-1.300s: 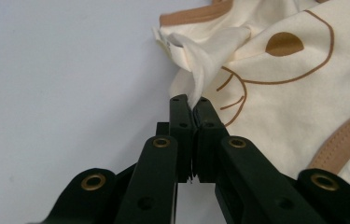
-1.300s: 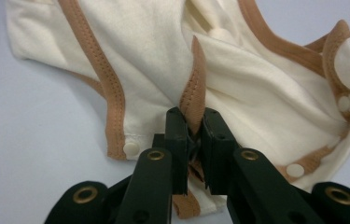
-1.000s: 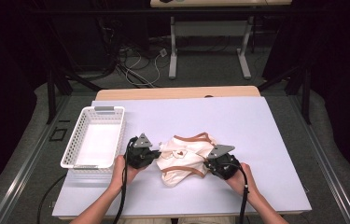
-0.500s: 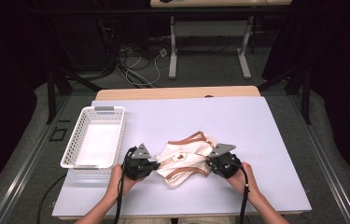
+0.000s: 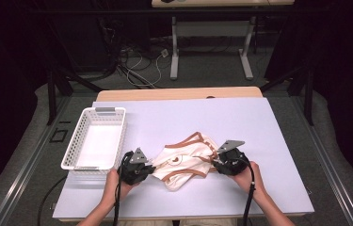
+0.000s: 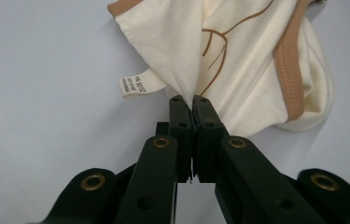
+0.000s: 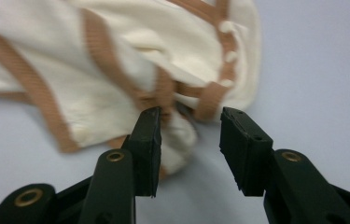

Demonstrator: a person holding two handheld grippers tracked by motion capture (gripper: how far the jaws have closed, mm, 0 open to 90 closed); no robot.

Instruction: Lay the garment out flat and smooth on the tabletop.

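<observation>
A cream garment [image 5: 183, 162] with brown trim lies crumpled on the pale table [image 5: 268, 141], near its front edge. My left gripper [image 5: 150, 165] is at its left end, shut on a pinched fold of cream cloth [image 6: 238, 56] beside a small white label [image 6: 137, 85]; the jaws [image 6: 192, 100] meet with fabric between them. My right gripper [image 5: 214, 164] is at the garment's right end. Its jaws have just been opening and now stand apart [image 7: 189, 121]. A bunched, trimmed corner [image 7: 130, 42] lies at their tips, and the pads are not pressing on it.
A white slatted basket [image 5: 120, 136] stands at the table's left, close to my left hand. The table's front edge is just behind both hands. A second table's legs and cables are on the floor beyond the far edge.
The left gripper has drawn the cloth a little toward the front left. The right gripper's jaws have parted and let go of the garment's corner.
</observation>
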